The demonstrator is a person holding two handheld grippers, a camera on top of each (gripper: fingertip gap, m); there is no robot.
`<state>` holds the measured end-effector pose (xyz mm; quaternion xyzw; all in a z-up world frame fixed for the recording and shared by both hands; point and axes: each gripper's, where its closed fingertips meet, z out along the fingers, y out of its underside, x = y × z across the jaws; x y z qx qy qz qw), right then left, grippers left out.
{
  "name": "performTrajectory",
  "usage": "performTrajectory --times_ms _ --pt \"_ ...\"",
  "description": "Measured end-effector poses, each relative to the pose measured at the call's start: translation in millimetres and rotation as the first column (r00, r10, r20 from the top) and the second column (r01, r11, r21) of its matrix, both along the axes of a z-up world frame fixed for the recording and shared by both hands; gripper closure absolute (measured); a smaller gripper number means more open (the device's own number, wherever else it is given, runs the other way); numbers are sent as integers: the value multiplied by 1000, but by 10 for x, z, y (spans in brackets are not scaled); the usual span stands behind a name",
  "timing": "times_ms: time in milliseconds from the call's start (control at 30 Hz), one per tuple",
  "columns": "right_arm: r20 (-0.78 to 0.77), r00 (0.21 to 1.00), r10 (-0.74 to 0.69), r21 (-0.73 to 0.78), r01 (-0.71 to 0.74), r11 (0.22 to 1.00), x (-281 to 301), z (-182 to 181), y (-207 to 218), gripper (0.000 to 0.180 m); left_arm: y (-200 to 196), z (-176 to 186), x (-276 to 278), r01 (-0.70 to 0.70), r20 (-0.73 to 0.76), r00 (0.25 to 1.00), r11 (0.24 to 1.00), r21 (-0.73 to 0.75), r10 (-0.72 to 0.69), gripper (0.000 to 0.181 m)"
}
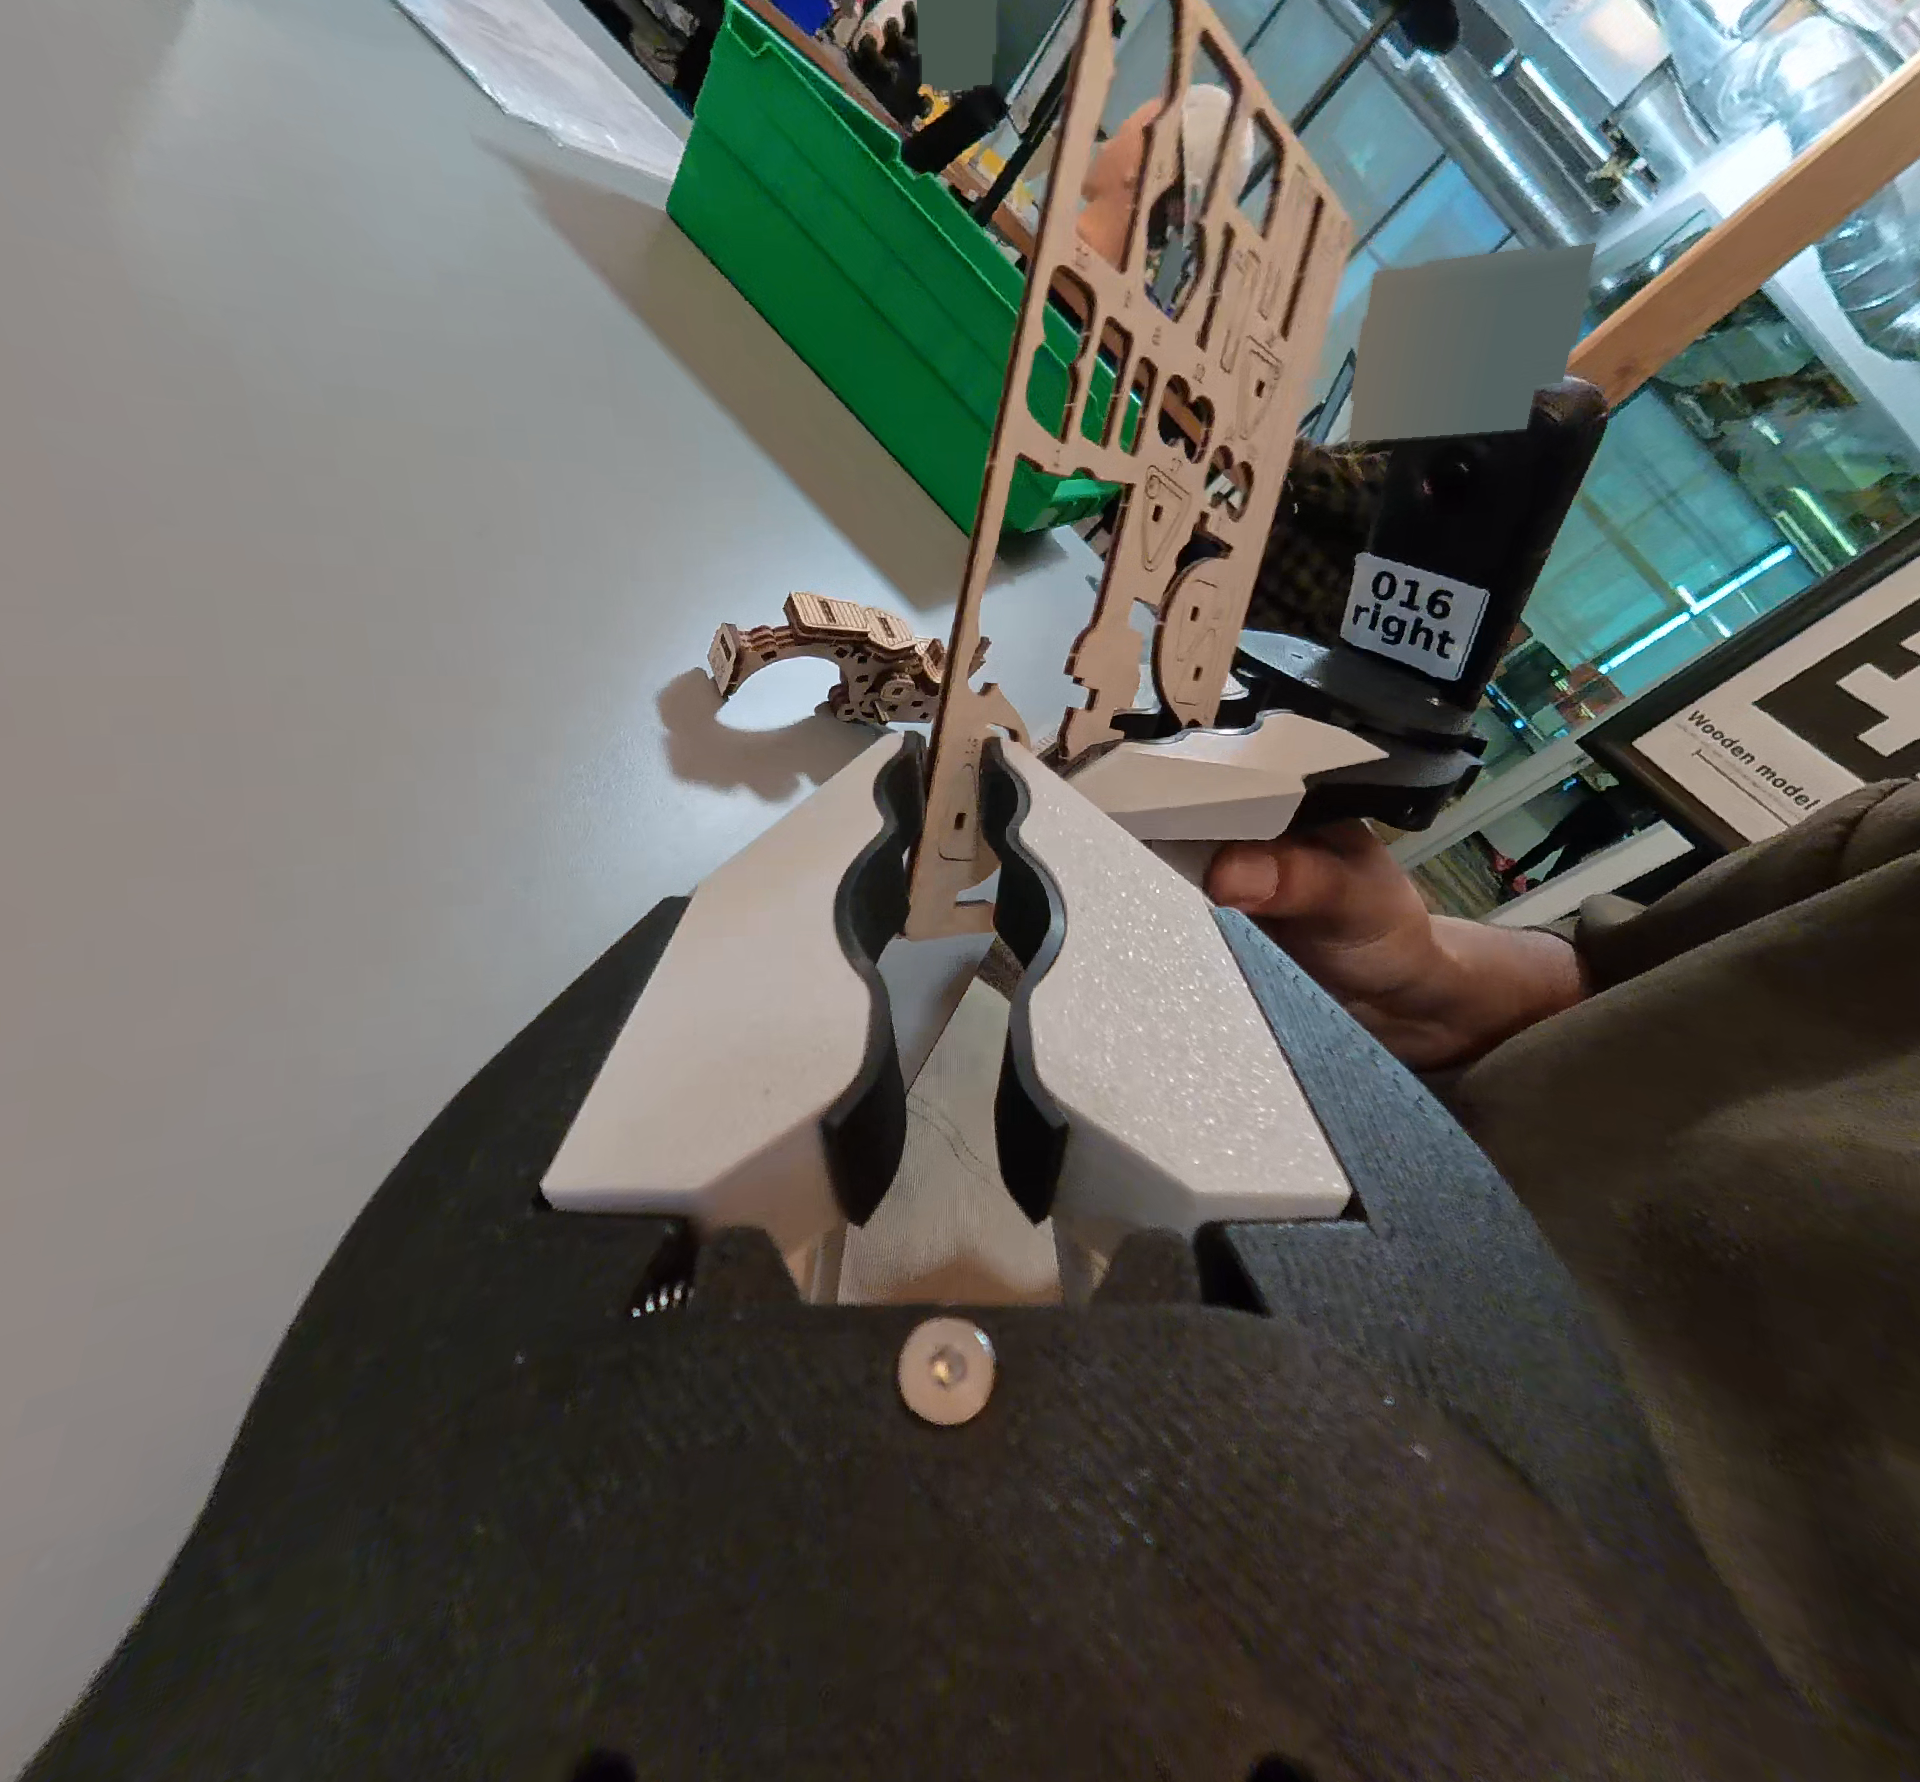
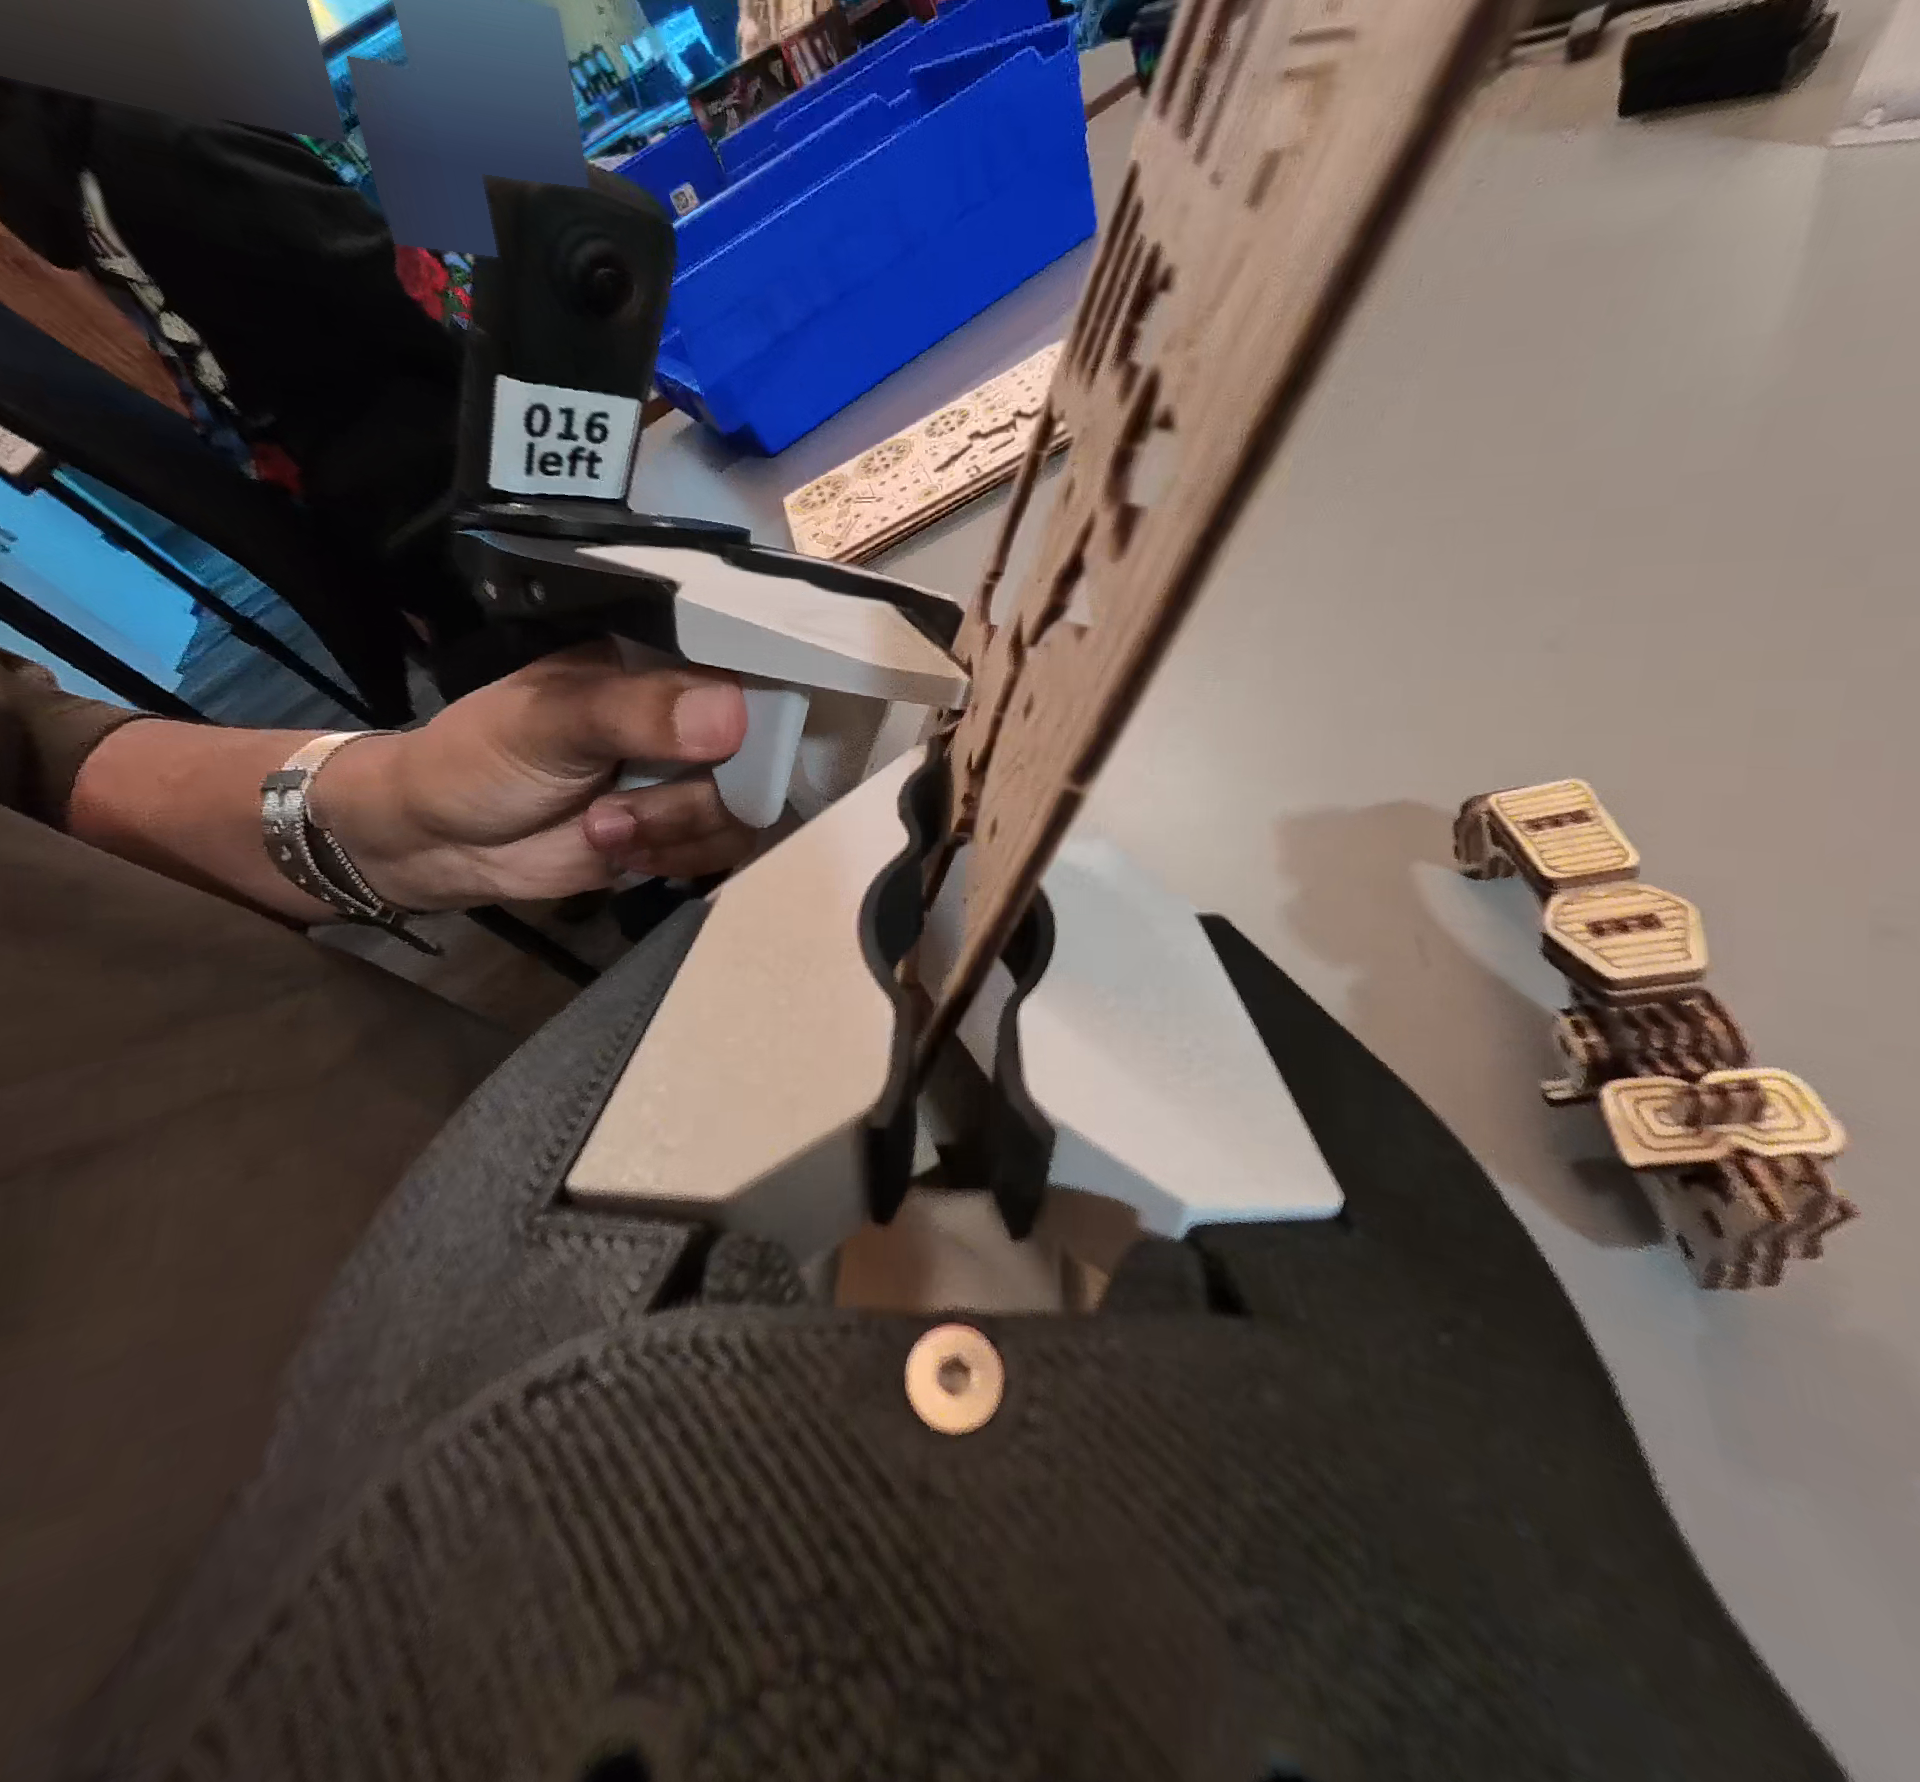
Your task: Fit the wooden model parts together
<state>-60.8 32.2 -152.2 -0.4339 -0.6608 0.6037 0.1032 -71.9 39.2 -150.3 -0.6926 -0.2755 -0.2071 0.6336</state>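
Note:
A thin laser-cut wooden parts sheet [image 1: 1164, 350] stands upright above the table, with many pieces punched out. My left gripper [image 1: 961, 776] is shut on its lower edge. My right gripper [image 2: 961, 891] is shut on the same sheet [image 2: 1226, 361], which rises steeply from its jaws. Each gripper shows in the other's view, beside the sheet: the right gripper [image 1: 1226, 776] and the left gripper [image 2: 831, 641]. A part-built curved wooden model [image 1: 831, 672] lies on the grey table behind the sheet; it also shows in the right wrist view [image 2: 1652, 1026] to the right.
A green bin [image 1: 862, 278] stands at the table's far side. A blue bin [image 2: 883, 246] and a flat stack of wooden sheets [image 2: 925, 475] lie beyond the left gripper. Hands hold both grippers. A framed sign [image 1: 1766, 745] is at the right. Less than 4 cm separates the two grippers' tips.

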Motion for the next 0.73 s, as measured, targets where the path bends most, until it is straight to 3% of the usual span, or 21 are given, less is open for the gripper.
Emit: performTrajectory --times_ms 100,200,333,433,533,633,733 --pt "-34 999 8 -67 -11 998 1 135 -14 178 -28 206 17 -4 42 999 997 83 0 175" --pt "-11 1000 24 -142 -25 990 -19 193 -22 178 -35 228 -1 -15 -40 999 998 59 17 175" --pt "-7 999 53 -189 -53 981 -27 187 -24 177 -40 236 -6 35 34 999 991 126 -39 176" --pt "7 999 54 -201 -51 978 -50 171 3 159 -75 260 -36 51 70 995 984 173 -64 178" --pt "34 997 67 -248 -57 967 -44 169 11 157 -88 288 -30 73 112 989 973 219 -100 177" --pt "48 995 84 -272 -68 960 -41 167 -12 148 -102 311 -32 79 193 971 955 286 -139 181" --pt "0 993 118 -286 -113 952 -1 259 -65 137 -160 363 -94 45 370 903 905 422 -218 181"
